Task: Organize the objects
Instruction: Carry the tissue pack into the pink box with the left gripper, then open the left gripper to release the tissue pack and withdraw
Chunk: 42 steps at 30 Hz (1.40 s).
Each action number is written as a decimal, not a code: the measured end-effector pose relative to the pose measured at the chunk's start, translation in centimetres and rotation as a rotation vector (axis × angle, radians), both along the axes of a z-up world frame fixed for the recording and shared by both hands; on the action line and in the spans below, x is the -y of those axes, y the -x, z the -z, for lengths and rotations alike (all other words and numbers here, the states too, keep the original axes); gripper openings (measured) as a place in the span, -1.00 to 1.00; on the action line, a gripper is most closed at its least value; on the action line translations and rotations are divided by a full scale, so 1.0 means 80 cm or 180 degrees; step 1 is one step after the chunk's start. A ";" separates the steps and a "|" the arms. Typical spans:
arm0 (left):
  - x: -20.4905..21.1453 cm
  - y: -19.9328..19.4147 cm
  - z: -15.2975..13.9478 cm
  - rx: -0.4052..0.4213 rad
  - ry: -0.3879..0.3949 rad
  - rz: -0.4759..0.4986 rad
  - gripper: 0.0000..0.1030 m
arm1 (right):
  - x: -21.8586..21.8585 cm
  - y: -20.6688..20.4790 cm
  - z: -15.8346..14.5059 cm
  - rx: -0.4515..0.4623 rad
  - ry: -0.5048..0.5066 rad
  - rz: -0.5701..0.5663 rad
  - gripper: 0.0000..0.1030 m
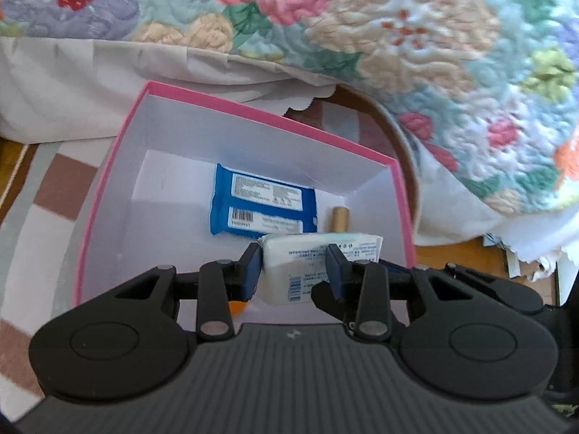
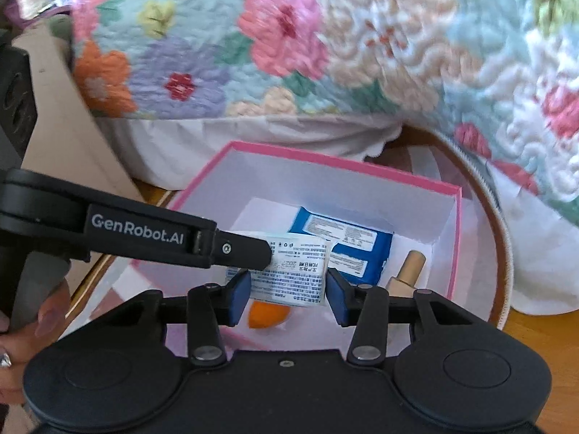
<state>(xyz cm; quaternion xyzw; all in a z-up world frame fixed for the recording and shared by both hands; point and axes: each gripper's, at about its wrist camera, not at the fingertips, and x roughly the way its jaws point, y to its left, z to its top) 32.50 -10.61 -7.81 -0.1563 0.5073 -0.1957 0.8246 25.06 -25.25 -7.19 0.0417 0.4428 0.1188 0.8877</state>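
My left gripper is shut on a white tissue pack and holds it above a pink box with a white inside. In the right wrist view the same white pack hangs from the left gripper's finger, which reaches in from the left. My right gripper is open, its blue pads close beside the pack's two edges; no press on the pack shows. A blue wipes pack, a wooden cylinder and an orange object lie in the box.
A floral quilt with a white sheet hangs over the far side and right of the box. The box rests on a striped mat ringed by a round brown rim. A person's hand grips the left tool.
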 end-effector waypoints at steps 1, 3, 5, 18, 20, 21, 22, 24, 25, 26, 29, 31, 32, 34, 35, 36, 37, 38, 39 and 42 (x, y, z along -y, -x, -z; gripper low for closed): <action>0.002 -0.008 0.009 -0.0024 -0.0007 -0.0023 -0.29 | 0.003 -0.008 0.007 -0.0037 -0.0014 0.0026 -0.01; 0.008 -0.022 0.026 -0.0059 -0.0033 0.0012 -0.29 | 0.009 -0.026 0.023 -0.0130 -0.0050 0.0069 -0.02; 0.015 -0.034 0.044 -0.0081 -0.0095 0.0037 -0.30 | 0.017 -0.040 0.041 -0.0223 -0.0152 0.0164 -0.02; 0.028 -0.048 0.101 -0.0306 -0.0134 0.0036 -0.30 | 0.030 -0.068 0.117 -0.0590 -0.0287 0.0414 -0.02; 0.030 -0.047 0.101 -0.0308 -0.0149 0.0013 -0.30 | 0.030 -0.068 0.119 -0.0616 -0.0285 0.0414 -0.02; 0.029 -0.048 0.101 -0.0311 -0.0166 -0.0009 -0.27 | 0.031 -0.069 0.119 -0.0630 -0.0284 0.0424 -0.01; 0.030 -0.047 0.101 -0.0315 -0.0205 -0.0028 -0.21 | 0.031 -0.069 0.119 -0.0639 -0.0276 0.0427 -0.01; 0.032 -0.046 0.098 -0.0266 -0.0292 -0.0023 -0.18 | 0.031 -0.069 0.118 -0.0624 -0.0194 0.0444 -0.01; 0.032 -0.043 0.094 -0.0208 -0.0348 -0.0029 -0.14 | 0.029 -0.068 0.117 -0.0594 -0.0091 0.0472 -0.01; 0.033 -0.040 0.090 -0.0142 -0.0403 -0.0030 -0.12 | 0.026 -0.067 0.116 -0.0570 -0.0005 0.0468 -0.01; 0.031 -0.031 0.078 -0.0026 -0.0443 0.0021 -0.12 | 0.020 -0.064 0.116 -0.0525 0.0101 0.0417 -0.01; 0.027 -0.024 0.070 -0.0012 -0.0445 0.0067 -0.14 | 0.021 -0.056 0.111 -0.0473 0.0039 0.0428 -0.01; 0.025 -0.019 0.066 -0.0008 -0.0470 0.0093 -0.14 | 0.023 -0.051 0.107 -0.0448 -0.0012 0.0440 -0.01; 0.024 -0.010 0.059 -0.0001 -0.0546 0.0147 -0.14 | 0.024 -0.040 0.098 -0.0397 -0.0112 0.0451 -0.01; 0.022 -0.004 0.054 0.0002 -0.0583 0.0180 -0.14 | 0.025 -0.034 0.092 -0.0377 -0.0165 0.0451 -0.01; 0.020 0.002 0.048 0.0011 -0.0603 0.0207 -0.12 | 0.026 -0.029 0.086 -0.0366 -0.0212 0.0448 -0.01; 0.016 0.008 0.041 0.0027 -0.0596 0.0227 -0.12 | 0.025 -0.022 0.079 -0.0352 -0.0254 0.0442 -0.01; 0.012 0.013 0.034 0.0033 -0.0580 0.0258 -0.12 | 0.024 -0.016 0.071 -0.0335 -0.0282 0.0420 -0.01; 0.007 0.019 0.026 0.0033 -0.0573 0.0279 -0.12 | 0.023 -0.009 0.063 -0.0326 -0.0282 0.0387 -0.01; -0.008 0.038 -0.001 0.0076 -0.0600 0.0336 -0.12 | 0.017 0.013 0.034 -0.0256 -0.0249 0.0277 0.00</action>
